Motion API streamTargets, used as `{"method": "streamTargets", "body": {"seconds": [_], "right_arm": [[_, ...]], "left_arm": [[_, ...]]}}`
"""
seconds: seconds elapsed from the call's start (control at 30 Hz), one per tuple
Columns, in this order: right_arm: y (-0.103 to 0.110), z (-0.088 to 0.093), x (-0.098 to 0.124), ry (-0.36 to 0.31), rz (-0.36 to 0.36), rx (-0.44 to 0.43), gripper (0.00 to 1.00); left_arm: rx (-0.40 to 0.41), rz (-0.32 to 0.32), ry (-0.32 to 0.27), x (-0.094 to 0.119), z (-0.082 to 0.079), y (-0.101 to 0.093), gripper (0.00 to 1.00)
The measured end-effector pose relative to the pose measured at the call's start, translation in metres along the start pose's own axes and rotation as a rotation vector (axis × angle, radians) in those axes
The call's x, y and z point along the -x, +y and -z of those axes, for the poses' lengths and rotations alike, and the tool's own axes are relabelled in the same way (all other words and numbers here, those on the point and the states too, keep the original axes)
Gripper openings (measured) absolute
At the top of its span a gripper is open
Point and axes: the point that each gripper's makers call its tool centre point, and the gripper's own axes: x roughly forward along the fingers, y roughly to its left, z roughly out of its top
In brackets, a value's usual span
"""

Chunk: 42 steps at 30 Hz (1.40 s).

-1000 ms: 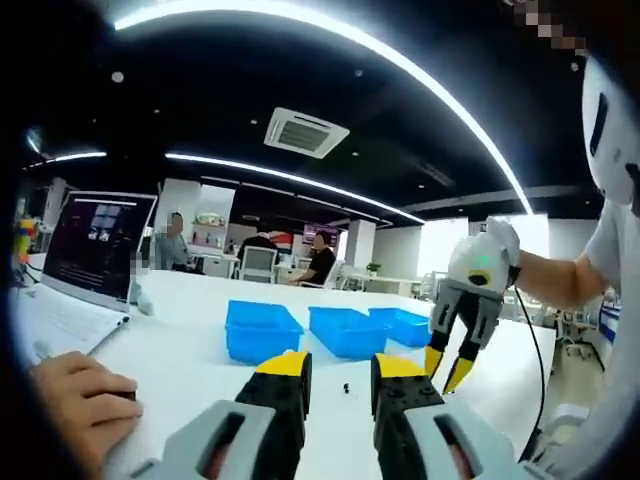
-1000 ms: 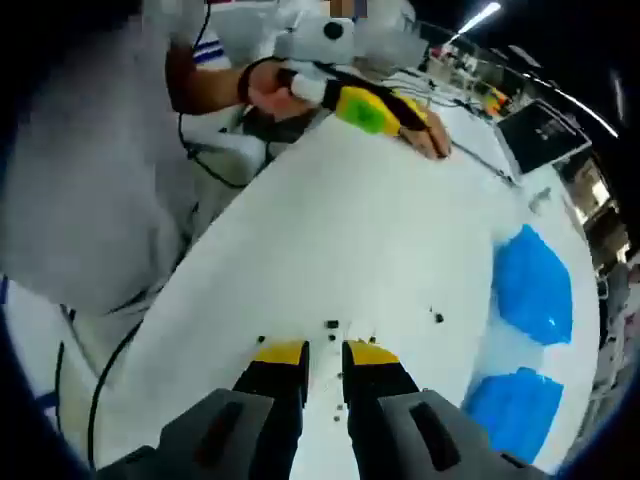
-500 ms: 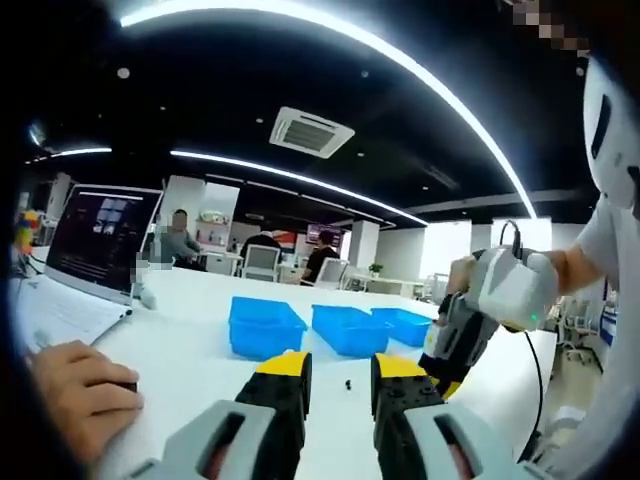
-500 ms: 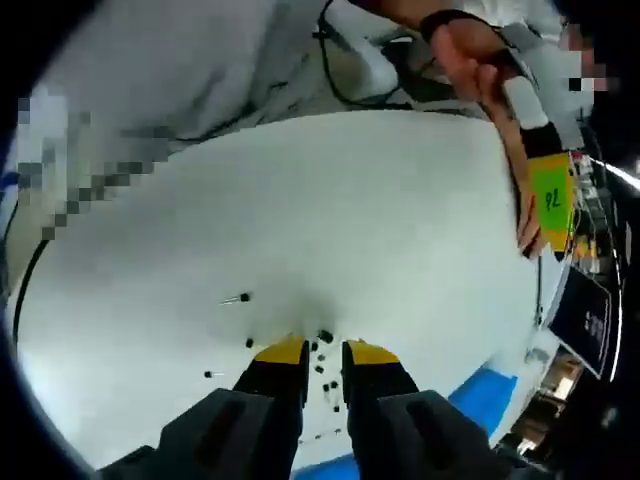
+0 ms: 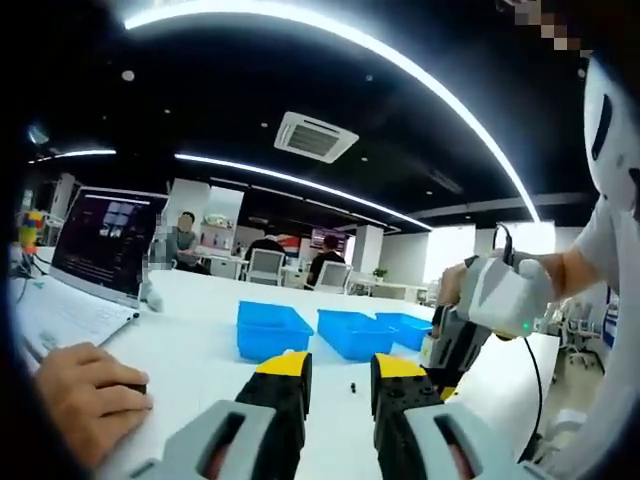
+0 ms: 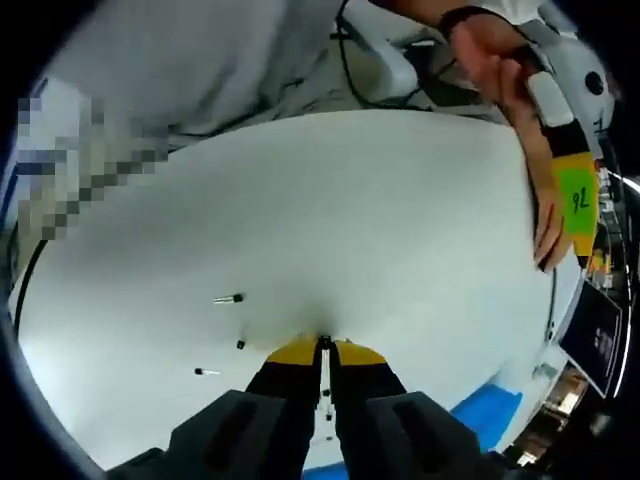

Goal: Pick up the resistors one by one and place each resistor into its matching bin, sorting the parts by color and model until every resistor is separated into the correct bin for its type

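Observation:
On the white table (image 6: 330,210) lie loose resistors: one with leads (image 6: 228,299), a small dark one (image 6: 241,344) and another with leads (image 6: 206,372). My right gripper (image 6: 323,348) is down at the table, its yellow-tipped jaws shut on a small dark resistor (image 6: 323,342). From the left gripper view it comes in from the right, tilted down to the table, right gripper (image 5: 446,378). My left gripper (image 5: 341,370) hovers open with nothing in it, and a tiny black part (image 5: 352,384) lies just beyond its jaws. Three blue bins (image 5: 272,330) (image 5: 355,333) (image 5: 408,326) stand in a row behind.
An open laptop (image 5: 105,240) stands at the table's left, with a person's hand (image 5: 88,392) resting in front of it. People sit at desks far behind. In the right gripper view a blue bin (image 6: 487,408) shows at the lower right, and a hand (image 6: 505,70) reaches across the table's far edge.
The right gripper's jaws have shut on a small resistor among the parts that lay at their tips. The left gripper view has hardly shifted.

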Motion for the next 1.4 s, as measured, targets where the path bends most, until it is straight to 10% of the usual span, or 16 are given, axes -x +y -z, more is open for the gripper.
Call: {"method": "streamTargets", "body": {"seconds": [0.23, 0.53, 0.73, 0.87, 1.0, 1.13, 1.4], "right_arm": [[-0.011, 0.007, 0.015, -0.049, 0.163, -0.154, 0.06], [-0.045, 0.007, 0.071, -0.408, 0.649, -0.617, 0.06], [-0.036, 0.05, 0.123, -0.599, 0.936, -0.939, 0.06], [-0.001, 0.121, 0.17, -0.687, 1.235, -1.226, 0.06], [0.049, 0.191, 0.19, -0.544, 1.452, -1.4, 0.06], [0.097, 0.246, 0.182, -0.326, 1.512, -1.565, 0.06], [0.102, 0.264, 0.173, -0.384, 1.519, -1.668, 0.07]], "left_arm": [[0.006, 0.005, 0.012, 0.001, 0.004, 0.0, 0.26], [-0.008, -0.01, 0.001, -0.003, 0.001, 0.001, 0.26], [-0.022, 0.002, -0.003, -0.012, -0.003, -0.003, 0.26], [-0.034, 0.024, -0.003, -0.019, -0.008, -0.008, 0.26], [-0.033, 0.033, -0.01, -0.023, -0.01, -0.012, 0.25], [-0.032, 0.049, 0.002, -0.025, -0.006, -0.017, 0.26], [-0.021, 0.041, 0.016, -0.023, -0.001, -0.019, 0.25]]}}
